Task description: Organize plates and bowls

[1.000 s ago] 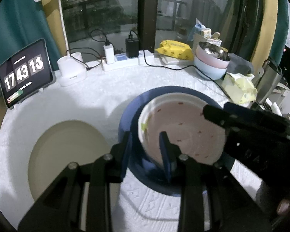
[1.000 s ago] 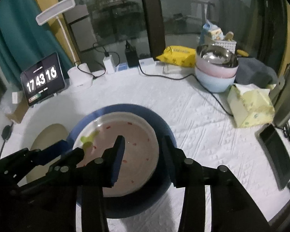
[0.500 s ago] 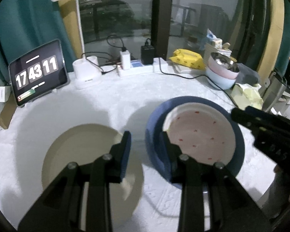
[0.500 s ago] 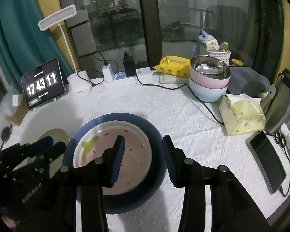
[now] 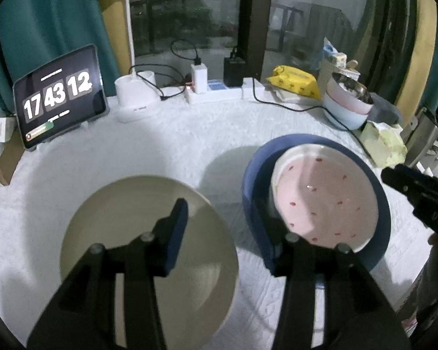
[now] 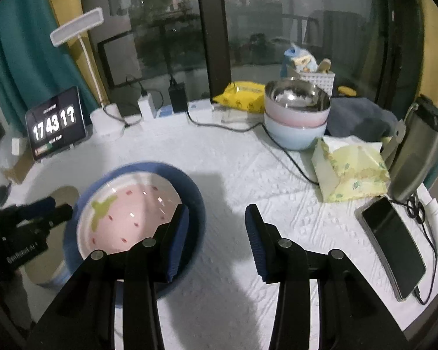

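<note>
on your far left the tablet clock (image 5: 60,94) stands at the back edge of the white table cover (image 5: 189,145), with the lamp base (image 5: 135,100) next to it. nearer to you lies the beige plate (image 5: 125,224), flat on the cover and alone. your left gripper (image 5: 227,227) hangs above its right part; its jaws are opening now, and nothing is between them, only the gap between the beige plate and the blue one.

to the right of it sits the blue plate (image 5: 251,180), and the pink strawberry plate (image 5: 324,195) is inside it, a little off centre toward the right. in the right wrist view your right gripper (image 6: 216,233) is half spread and empty, its left finger over the right rim of the blue plate, its right finger over bare cover.

further right, at the back, the stacked bowls (image 6: 296,116) already stand together, a steel one on top of a pink and a pale blue one.

the plates look like glazed ceramic, so i judge them stiff, rather heavy, smooth and easy to chip. you can take the beige plate only at its rim, one finger under and one over the edge. it lies flat, so getting under it is probably the difficult part. lower it gently on the stack, because it can slide.
</note>
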The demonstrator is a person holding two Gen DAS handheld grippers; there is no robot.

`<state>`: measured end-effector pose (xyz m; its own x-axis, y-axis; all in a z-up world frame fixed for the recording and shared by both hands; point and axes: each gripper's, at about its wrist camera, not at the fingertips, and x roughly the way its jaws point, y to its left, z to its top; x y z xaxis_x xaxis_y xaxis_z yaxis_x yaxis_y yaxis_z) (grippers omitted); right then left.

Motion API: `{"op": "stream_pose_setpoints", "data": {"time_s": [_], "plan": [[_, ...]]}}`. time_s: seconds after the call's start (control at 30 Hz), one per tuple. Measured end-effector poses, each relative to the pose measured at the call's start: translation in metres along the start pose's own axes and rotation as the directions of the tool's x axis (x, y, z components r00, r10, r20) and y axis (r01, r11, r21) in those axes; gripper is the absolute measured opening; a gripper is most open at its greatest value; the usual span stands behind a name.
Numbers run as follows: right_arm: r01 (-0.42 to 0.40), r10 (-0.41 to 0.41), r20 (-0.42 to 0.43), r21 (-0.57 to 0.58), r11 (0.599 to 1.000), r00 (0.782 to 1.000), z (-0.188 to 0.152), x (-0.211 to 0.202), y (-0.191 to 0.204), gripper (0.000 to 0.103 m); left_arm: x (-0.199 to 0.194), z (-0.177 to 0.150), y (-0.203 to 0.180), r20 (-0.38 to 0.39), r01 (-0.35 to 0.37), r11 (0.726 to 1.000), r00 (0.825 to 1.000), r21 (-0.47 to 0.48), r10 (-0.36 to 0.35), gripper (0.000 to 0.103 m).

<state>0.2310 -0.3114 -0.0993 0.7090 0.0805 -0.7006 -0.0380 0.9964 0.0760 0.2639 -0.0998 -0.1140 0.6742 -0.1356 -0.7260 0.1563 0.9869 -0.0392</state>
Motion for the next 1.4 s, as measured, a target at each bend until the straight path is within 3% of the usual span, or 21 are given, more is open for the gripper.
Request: {"op": "stream_pose_setpoints", "data": {"time_s": [0.27, 0.53, 0.63, 0.7, 0.77, 1.03, 1.13, 1.27, 1.4], "plan": [[-0.072, 0.073, -0.046, 0.033, 0.997, 0.996, -0.008, 0.014, -0.010, 0.043, 0.010, 0.002, -0.008, -0.028, -0.012, 1.000, 1.000, 0.029, 0.012, 0.047], [-0.069, 0.070, -0.069, 0.020, 0.997, 0.995, -0.006, 0.028, -0.006, 0.044, 0.024, 0.000, -0.018, -0.048, -0.048, 0.996, 0.998, 0.081, 0.052, 0.047], [-0.050, 0.052, -0.070, 0.024, 0.998, 0.996, -0.005, 0.031, -0.007, 0.049, 0.024, -0.001, -0.019, -0.043, -0.052, 0.994, 0.997, 0.099, 0.057, 0.047], [-0.012, 0.014, -0.064, 0.033, 0.999, 0.998, -0.006, 0.032, -0.009, 0.060, 0.025, -0.002, -0.020, -0.037, -0.056, 0.992, 0.998, 0.110, 0.060, 0.047], [0.019, -0.017, -0.052, 0.047, 0.999, 0.998, -0.007, 0.033, -0.010, 0.064, 0.026, -0.002, -0.021, -0.030, -0.068, 0.990, 0.997, 0.120, 0.072, 0.047], [-0.050, 0.061, -0.072, 0.143, 0.989, 0.996, -0.009, 0.040, -0.024, 0.064, 0.033, -0.001, -0.020, -0.046, -0.071, 0.993, 0.996, 0.093, 0.075, 0.047], [-0.045, 0.055, -0.063, 0.152, 0.987, 0.996, -0.010, 0.040, -0.022, 0.064, 0.032, -0.002, -0.020, -0.027, -0.062, 0.993, 0.998, 0.098, 0.065, 0.044], [-0.074, 0.086, -0.060, 0.168, 0.983, 0.995, -0.011, 0.041, -0.020, 0.053, 0.029, -0.005, -0.026, -0.003, -0.064, 0.990, 0.998, 0.124, 0.065, 0.038], [-0.095, 0.103, -0.047, 0.157, 0.983, 0.994, -0.010, 0.038, -0.011, 0.031, 0.028, -0.007, -0.036, 0.014, -0.071, 0.984, 0.997, 0.165, 0.069, 0.019]]}}
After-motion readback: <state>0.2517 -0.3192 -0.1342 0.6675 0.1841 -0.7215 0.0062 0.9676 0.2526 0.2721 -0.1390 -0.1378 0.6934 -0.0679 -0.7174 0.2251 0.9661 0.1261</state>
